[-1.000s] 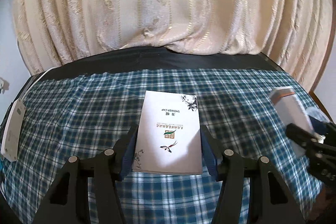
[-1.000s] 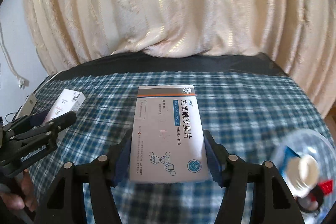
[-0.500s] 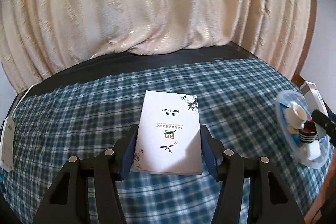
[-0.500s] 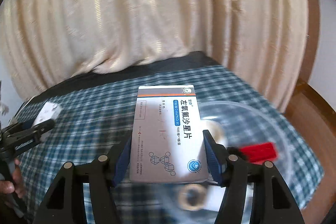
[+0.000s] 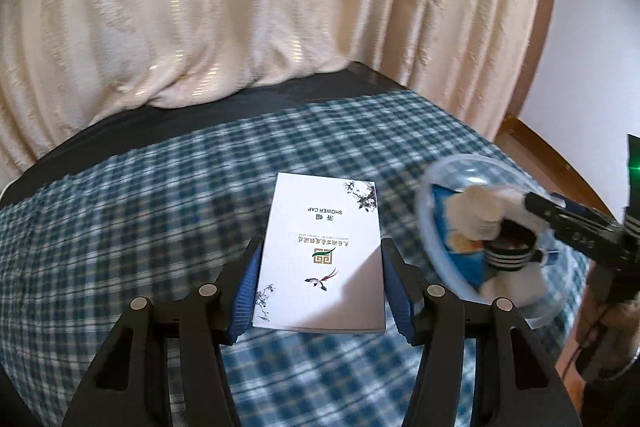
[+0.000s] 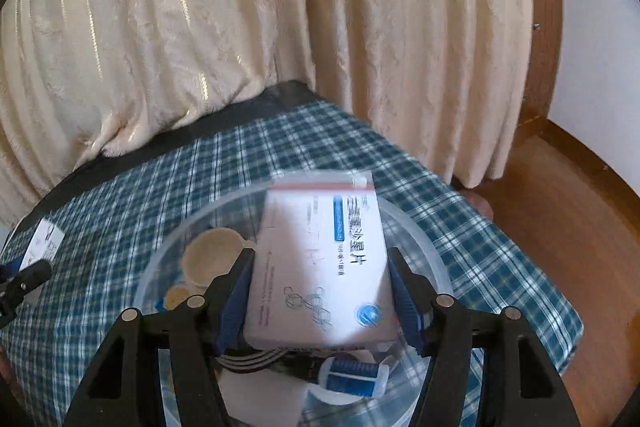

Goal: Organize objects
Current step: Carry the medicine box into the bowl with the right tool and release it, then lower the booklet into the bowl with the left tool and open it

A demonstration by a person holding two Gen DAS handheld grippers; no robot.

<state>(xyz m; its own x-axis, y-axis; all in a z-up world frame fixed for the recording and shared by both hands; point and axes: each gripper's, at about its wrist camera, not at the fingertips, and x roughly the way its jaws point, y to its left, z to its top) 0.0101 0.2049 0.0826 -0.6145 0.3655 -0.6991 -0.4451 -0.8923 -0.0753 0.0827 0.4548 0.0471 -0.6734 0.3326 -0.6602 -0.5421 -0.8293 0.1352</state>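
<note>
My left gripper (image 5: 320, 287) is shut on a flat white shower cap box (image 5: 320, 259) and holds it above the plaid cloth. My right gripper (image 6: 320, 291) is around a white medicine box (image 6: 320, 267) with blue print, over a clear plastic bowl (image 6: 420, 247). The box is blurred and tilted, and the jaws look slightly wider than it. The bowl holds several small items: a round tan lid (image 6: 214, 255), a blue-and-white piece (image 6: 352, 379). The bowl also shows at the right of the left wrist view (image 5: 432, 187), with the right gripper's finger (image 5: 568, 219) above it.
A blue plaid cloth (image 5: 140, 227) covers the table, with a dark strip behind it. Cream curtains (image 5: 240, 7) hang at the back. The table's right edge and a wooden floor (image 6: 580, 227) lie beyond the bowl. The left gripper and its box (image 6: 44, 243) show at far left.
Both grippers have swung right toward the bowl. The right gripper now hangs over the bowl, and the medicine box has tilted and blurred between its jaws.
</note>
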